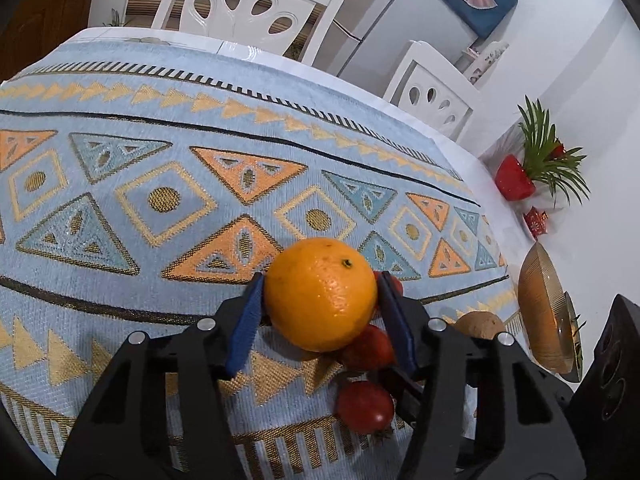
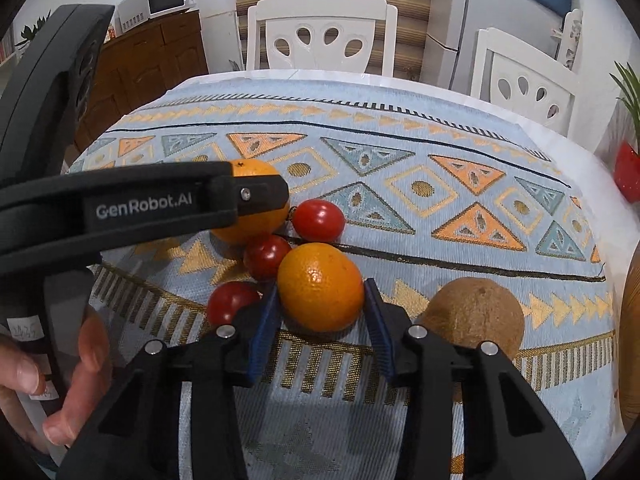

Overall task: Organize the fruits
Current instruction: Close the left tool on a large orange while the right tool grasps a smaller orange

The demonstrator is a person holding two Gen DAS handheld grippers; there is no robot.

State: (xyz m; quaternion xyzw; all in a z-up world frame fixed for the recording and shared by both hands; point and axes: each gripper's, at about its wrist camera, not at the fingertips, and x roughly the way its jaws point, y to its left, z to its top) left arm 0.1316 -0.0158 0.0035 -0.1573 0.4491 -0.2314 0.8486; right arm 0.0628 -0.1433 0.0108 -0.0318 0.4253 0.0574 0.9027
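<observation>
Left wrist view showed the left gripper (image 1: pixel 320 296) closed on one orange (image 1: pixel 320 294), while the right gripper (image 2: pixel 320 300) stood open around another orange (image 2: pixel 320 286) near the table's (image 2: pixel 440 380) front edge, likely needing to squeeze it next.

I am seeing two oranges (image 2: pixel 320 286) (image 2: pixel 252 204), three tomatoes (image 2: pixel 319 220) (image 2: pixel 266 256) (image 2: pixel 232 302), one kiwi (image 2: pixel 476 316) and two chairs (image 2: pixel 322 38) (image 2: pixel 524 80).
</observation>
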